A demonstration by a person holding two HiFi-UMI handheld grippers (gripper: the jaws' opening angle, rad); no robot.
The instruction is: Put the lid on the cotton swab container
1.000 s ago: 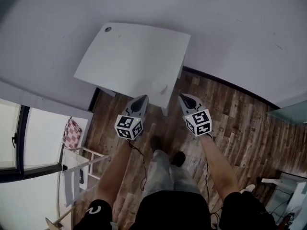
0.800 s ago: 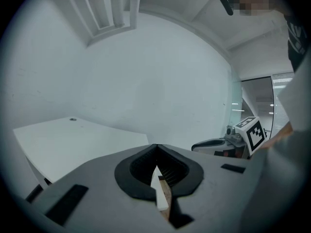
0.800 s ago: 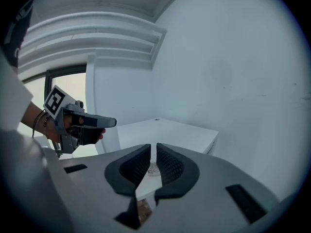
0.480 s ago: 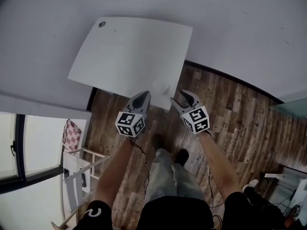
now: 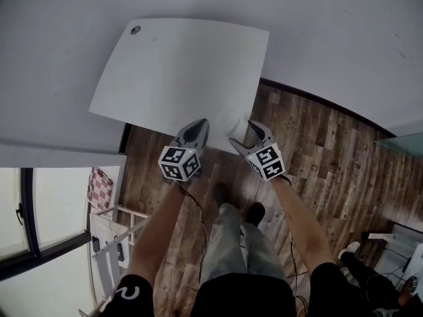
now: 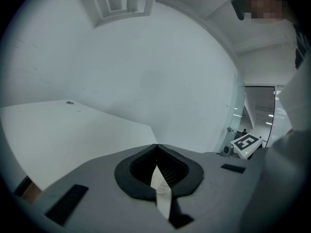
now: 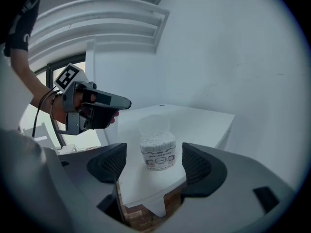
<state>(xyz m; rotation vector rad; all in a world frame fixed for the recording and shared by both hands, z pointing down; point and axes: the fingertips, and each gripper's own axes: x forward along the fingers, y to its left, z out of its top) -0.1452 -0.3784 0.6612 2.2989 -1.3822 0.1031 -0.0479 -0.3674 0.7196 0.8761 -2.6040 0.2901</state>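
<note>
The cotton swab container (image 7: 157, 152), a clear round tub packed with white swabs and carrying a printed label, stands near the corner of the white table (image 7: 199, 120). Its clear top part (image 7: 154, 125) rises above the swabs; I cannot tell whether that is a lid. In the head view the container (image 5: 230, 121) is a faint shape at the table's near edge. My right gripper (image 7: 154, 146) faces it with jaws opening and nothing between the pads. It hovers just short of the container (image 5: 244, 135). My left gripper (image 5: 196, 129) is shut, to the container's left.
The table (image 5: 178, 65) has a small round hole (image 5: 135, 29) at its far corner. Below it is dark wood flooring (image 5: 317, 157), where the person's legs stand. A white folding rack (image 5: 109, 233) stands at lower left. A pale wall rises behind the table (image 6: 58, 125).
Both grippers have come forward to the table's near edge. The right gripper's jaws, shut one second ago, now stand wide apart. The left gripper stays shut.
</note>
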